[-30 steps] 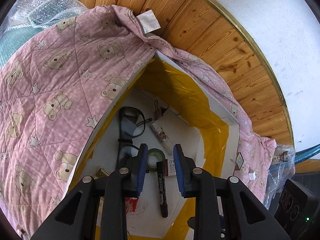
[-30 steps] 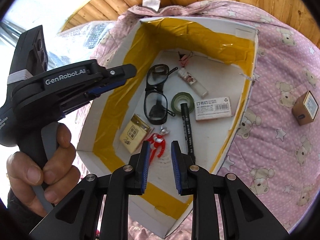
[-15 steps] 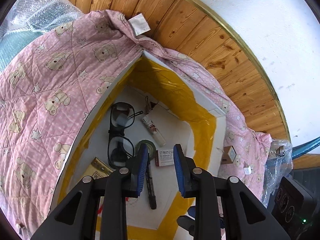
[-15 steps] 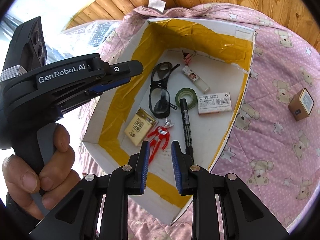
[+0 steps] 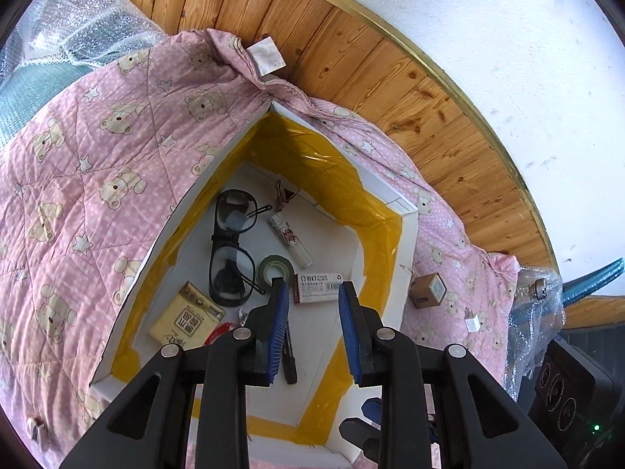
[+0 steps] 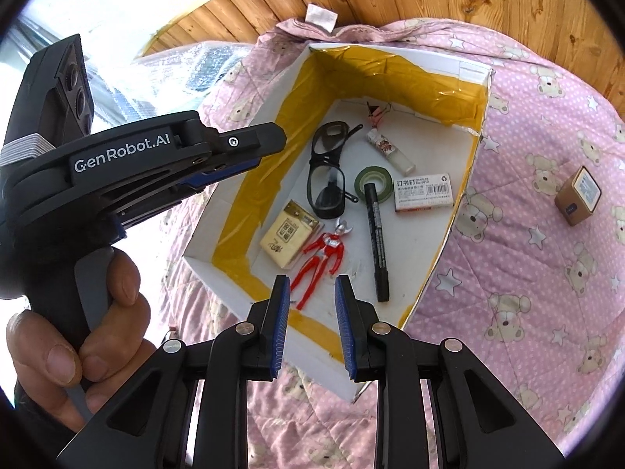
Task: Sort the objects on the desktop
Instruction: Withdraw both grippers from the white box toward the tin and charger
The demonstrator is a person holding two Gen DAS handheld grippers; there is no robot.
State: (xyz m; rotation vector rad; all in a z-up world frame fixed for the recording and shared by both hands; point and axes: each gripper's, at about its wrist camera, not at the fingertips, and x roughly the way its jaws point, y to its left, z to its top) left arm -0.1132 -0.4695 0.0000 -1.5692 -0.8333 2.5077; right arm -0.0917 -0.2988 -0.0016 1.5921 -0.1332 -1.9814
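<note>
Box (image 6: 474,74) holds glasses (image 6: 326,172), marker (image 6: 377,238), staples (image 6: 424,191); we see both claws, left gripper (image 5: 313,293) and right gripper (image 6: 311,287), released, empty; carton (image 6: 578,195) at 3 o'clock.

In the left wrist view the left gripper (image 5: 313,305) hides most of the black marker (image 5: 290,359) and all but a red scrap of the toy figure (image 5: 219,333). The small print on the staple box (image 6: 424,192) is too fine to read. The hand (image 6: 74,336) is cut off by the right wrist picture's edge.
</note>
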